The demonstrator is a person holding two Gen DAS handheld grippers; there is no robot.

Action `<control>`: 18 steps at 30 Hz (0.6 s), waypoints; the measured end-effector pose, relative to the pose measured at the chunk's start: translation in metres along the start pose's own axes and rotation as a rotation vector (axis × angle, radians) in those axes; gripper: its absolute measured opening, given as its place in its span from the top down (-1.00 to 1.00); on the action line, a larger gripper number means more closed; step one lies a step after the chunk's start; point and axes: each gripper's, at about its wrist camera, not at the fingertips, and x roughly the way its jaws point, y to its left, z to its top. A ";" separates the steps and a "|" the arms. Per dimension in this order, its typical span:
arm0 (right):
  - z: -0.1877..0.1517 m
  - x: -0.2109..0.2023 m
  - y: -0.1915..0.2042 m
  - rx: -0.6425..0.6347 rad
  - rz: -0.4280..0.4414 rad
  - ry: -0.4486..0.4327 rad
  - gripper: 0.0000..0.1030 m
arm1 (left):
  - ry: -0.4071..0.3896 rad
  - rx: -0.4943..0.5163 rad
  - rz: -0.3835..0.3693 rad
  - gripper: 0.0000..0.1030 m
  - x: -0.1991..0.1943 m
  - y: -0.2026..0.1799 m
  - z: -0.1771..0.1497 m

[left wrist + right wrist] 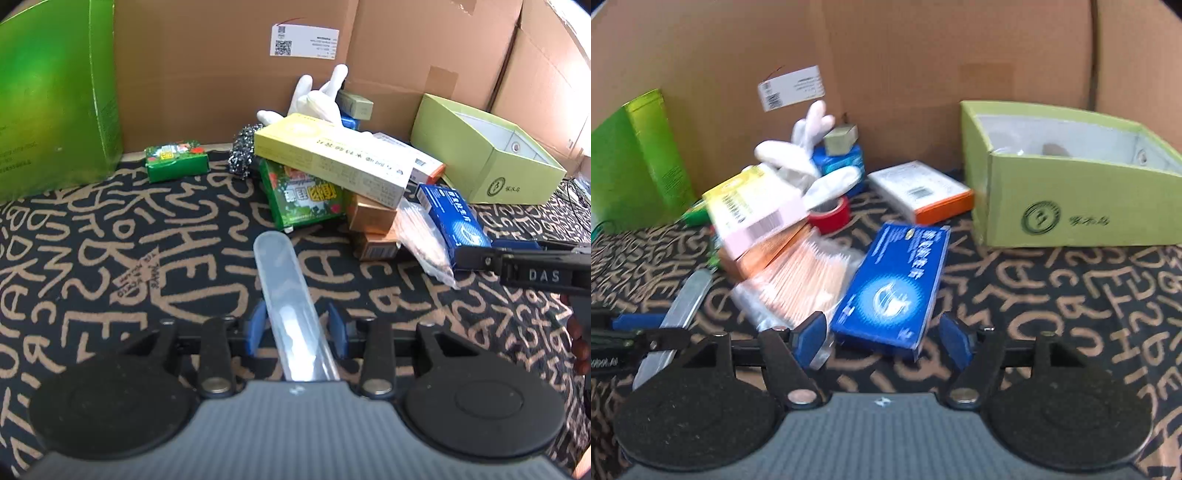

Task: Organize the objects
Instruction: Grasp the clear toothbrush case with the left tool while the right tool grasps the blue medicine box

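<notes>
1. The left gripper [299, 328] has a clear tube [284, 291] between its blue fingers, jaws set narrow. Whether the pads actually press on the tube cannot be told: small gaps seem to show at each side.
2. The right gripper [882, 339] stands open and empty, its jaws to either side of the near end of a blue box [894, 284] that lies flat just ahead of it; the pads do not touch the box.
3. Little looks done. Ahead of both grippers most items sit in a loose pile [332, 173]: a yellow box, green packets, brown boxes, a swab bag, a white glove, red tape.
4. The green bin [1067, 206], ahead and to the right of the right gripper, appears the likely destination. It seems nearly empty; something dark and something clear sit inside.
5. Judged from this, nearly all the sorting is left, with the tube and blue box the next candidates.
6. The right view is motion-blurred, so labels are unreadable. The bin's floor is mostly hidden by its wall, and the bottom of the pile is covered by the yellow box. The tube's rear end is cut off by the gripper body.
</notes>
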 end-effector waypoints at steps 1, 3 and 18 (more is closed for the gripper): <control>0.003 0.002 -0.001 0.018 0.008 -0.001 -0.39 | -0.002 0.002 -0.002 0.25 0.001 -0.001 0.001; 0.007 0.007 -0.001 0.049 0.021 -0.008 -0.39 | -0.003 0.002 -0.004 0.23 0.003 -0.002 0.001; 0.008 0.016 -0.007 -0.110 -0.073 0.012 -0.27 | -0.001 0.037 -0.001 0.15 0.008 -0.008 0.003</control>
